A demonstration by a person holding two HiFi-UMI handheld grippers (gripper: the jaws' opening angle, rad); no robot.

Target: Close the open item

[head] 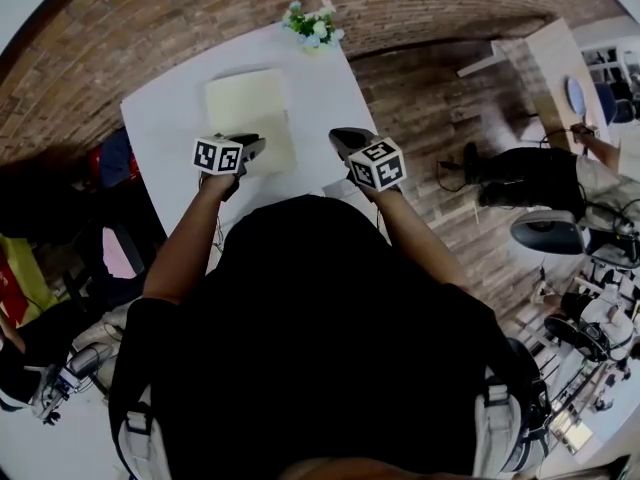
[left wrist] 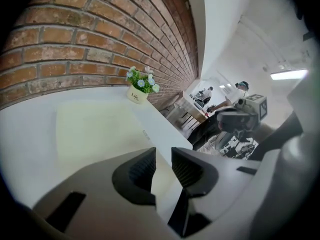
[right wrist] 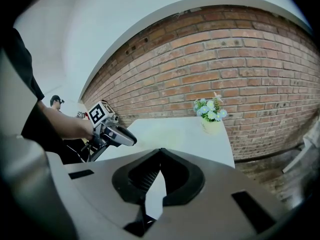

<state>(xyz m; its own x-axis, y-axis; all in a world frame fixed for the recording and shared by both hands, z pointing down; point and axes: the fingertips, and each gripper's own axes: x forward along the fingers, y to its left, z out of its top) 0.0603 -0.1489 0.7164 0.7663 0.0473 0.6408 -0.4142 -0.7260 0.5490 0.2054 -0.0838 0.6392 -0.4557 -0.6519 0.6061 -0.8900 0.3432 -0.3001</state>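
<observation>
**Two grippers up, one pale folder lying flat**

Both grippers hover above the near end of the white bench (head: 170,118), neither touching a thing. The left gripper (left wrist: 163,151) has its jaws parted by a narrow gap with only bare bench showing between them. The right gripper (right wrist: 160,150) has its tips pressed together, empty.

The task's item, a pale yellow folder (head: 250,113), lies flat mid-bench, just ahead of the left gripper. It reads as one thin rectangular panel with no leaf standing up. Whether that is a shut cover or a spread page, I can't tell from here.

My read on doing this well:
- If a leaf is open, slip one jaw under its free edge rather than pinching hard, because it looks like thin card that would crease.
- The closed right gripper would make a good blunt pusher to hold down the spine side.
- That hold matters because the bench top looks smooth and slick, so a light sheet could skate away.
- Once it is folded over, a press along the free edge should seat it flush.

The folder's surface is matte, its edges straight and its corners square. At the far end of the bench, apart from the folder, sits a small cream flower pot (head: 312,25) with white and bluish blooms. It is light enough to tip, so sweeps should stay short.
</observation>
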